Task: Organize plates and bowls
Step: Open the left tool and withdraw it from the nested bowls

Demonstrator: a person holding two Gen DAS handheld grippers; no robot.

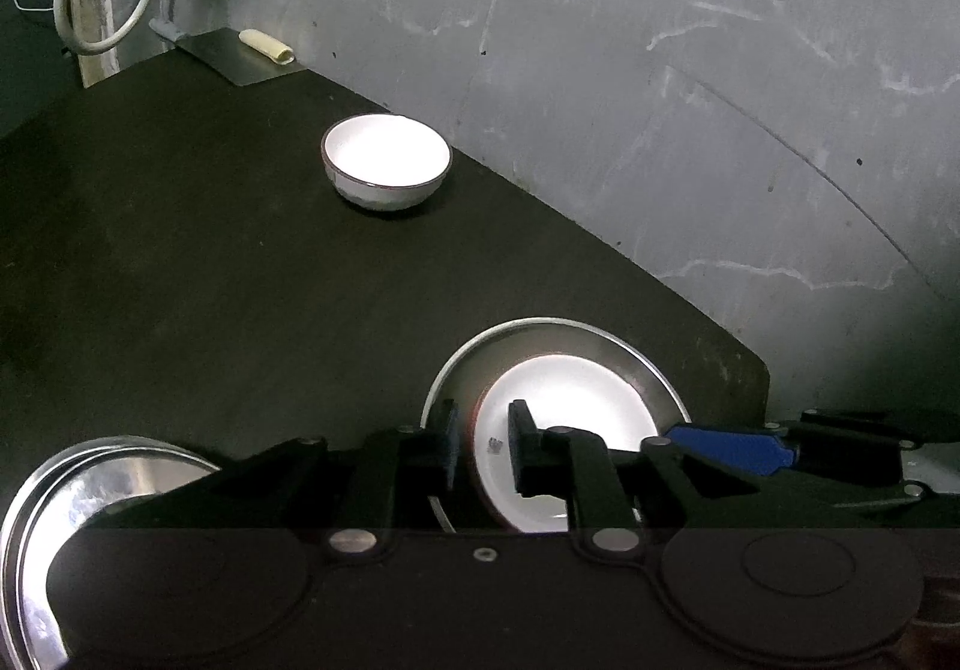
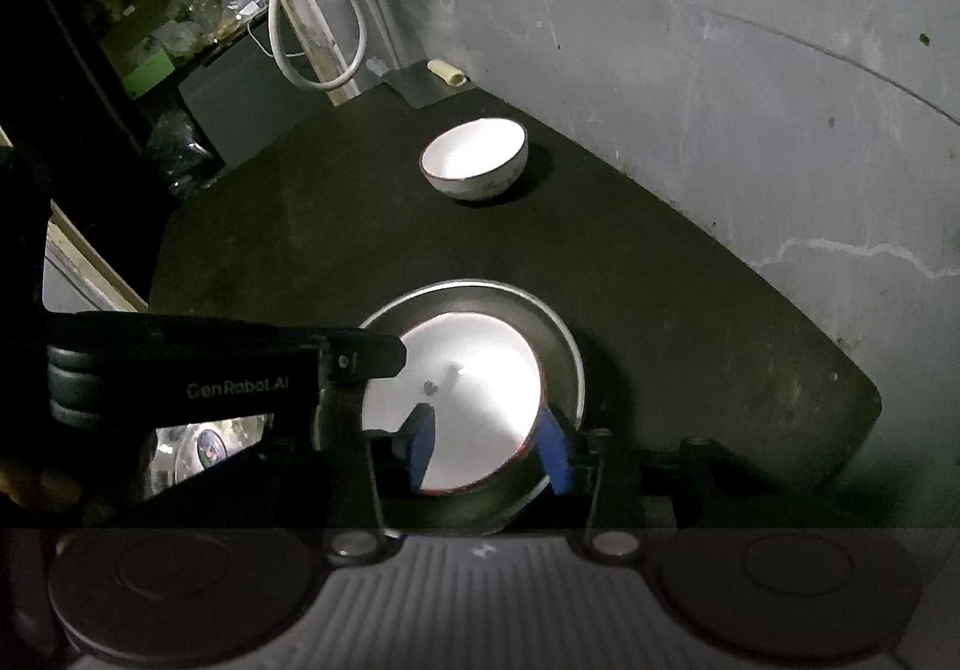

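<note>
A white dish with a red rim sits inside a steel plate on the dark table. My left gripper straddles the dish's left rim, its jaws slightly apart, with white showing between rim and pad. My right gripper straddles the right rim, one blue pad inside and the other outside, not pressing. One of its blue fingers shows in the left wrist view. A second white bowl with a dark rim stands farther back.
Another steel plate lies at the near left. A cream roll rests on a metal sheet at the back corner. A white cable hangs there. A grey wall borders the table's right edge.
</note>
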